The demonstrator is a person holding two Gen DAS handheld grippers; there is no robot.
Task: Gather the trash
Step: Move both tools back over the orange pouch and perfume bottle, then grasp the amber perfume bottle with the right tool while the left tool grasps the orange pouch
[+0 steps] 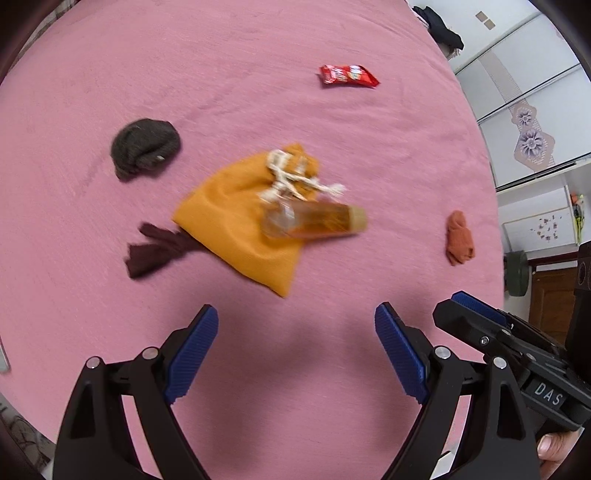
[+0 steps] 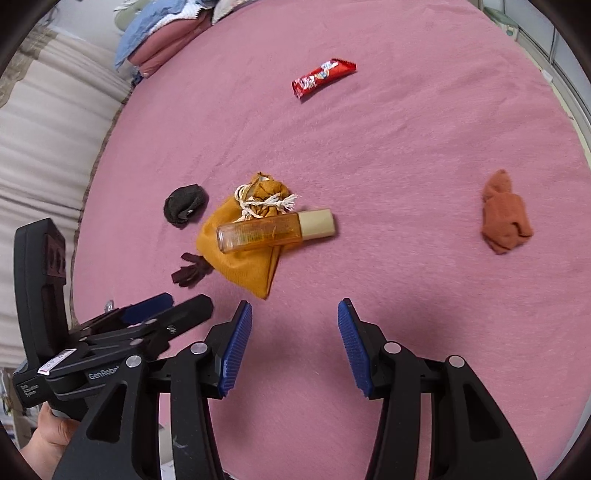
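Here both the left gripper [image 1: 295, 350], marked "GenRobot", and the right gripper [image 2: 295, 347], marked "DAS", gape empty; the red snack wrapper [image 2: 324, 77] lies at twelve o'clock.

Pink bedspread [image 2: 406, 147], white wardrobe [image 1: 524, 92]

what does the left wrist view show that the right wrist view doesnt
Only the left wrist view shows the white wardrobe doors and dark clothes past the bed's edge. Only the right wrist view shows the folded bedding pile and striped curtain. Both show the pink blanket, orange pouch, amber bottle, red wrapper, and both open tools: left tool, right tool.
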